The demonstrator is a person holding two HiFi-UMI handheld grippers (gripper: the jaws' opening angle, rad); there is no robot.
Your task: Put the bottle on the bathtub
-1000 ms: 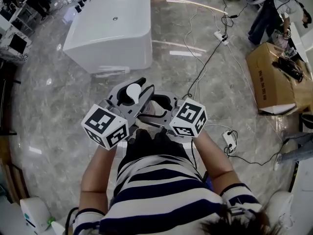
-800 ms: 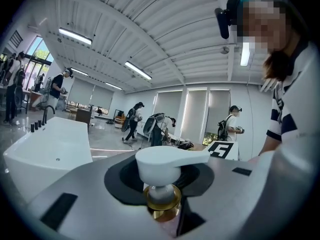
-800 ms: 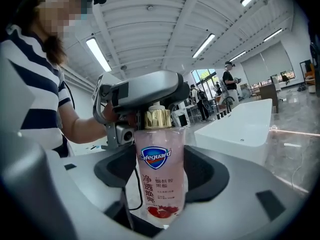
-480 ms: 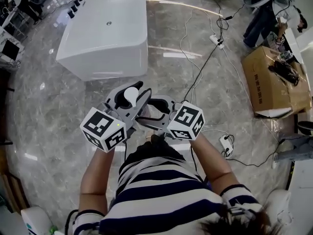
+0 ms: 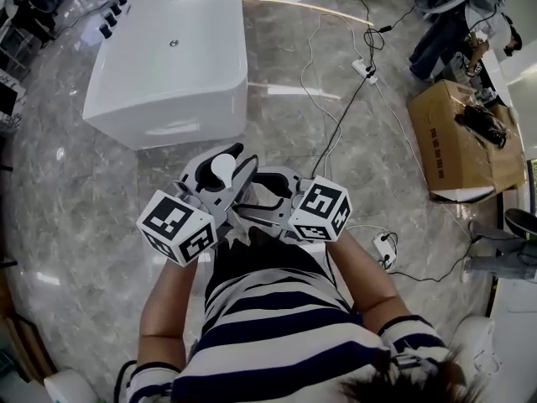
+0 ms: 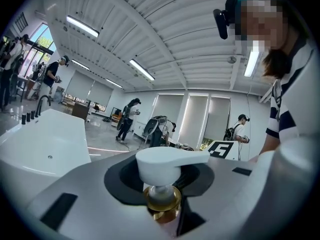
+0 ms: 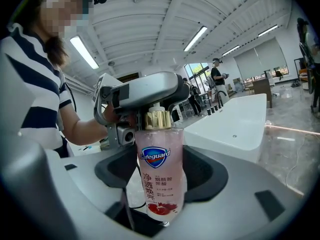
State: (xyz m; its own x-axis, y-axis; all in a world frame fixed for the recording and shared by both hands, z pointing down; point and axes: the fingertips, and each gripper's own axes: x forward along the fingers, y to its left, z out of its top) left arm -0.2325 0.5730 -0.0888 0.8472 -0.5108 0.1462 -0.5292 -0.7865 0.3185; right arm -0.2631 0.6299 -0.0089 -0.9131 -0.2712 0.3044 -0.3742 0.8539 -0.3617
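The left tongs (image 6: 162,201) grip the bottle (image 7: 161,176) at its gold collar; the right tongs (image 7: 160,199) clamp its body. Rigid, liquid-filled, probably slippery: the collar looks the securest hold.

The head camera is looking steeply down; both gripper cameras are facing the bottle (image 7: 161,184) closely, all sharing the bathtub (image 5: 168,57).

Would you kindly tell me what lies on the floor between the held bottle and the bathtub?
Nothing does. In the head view, only a short stretch of bare marble floor separates the Safeguard pump bottle from the white bathtub.
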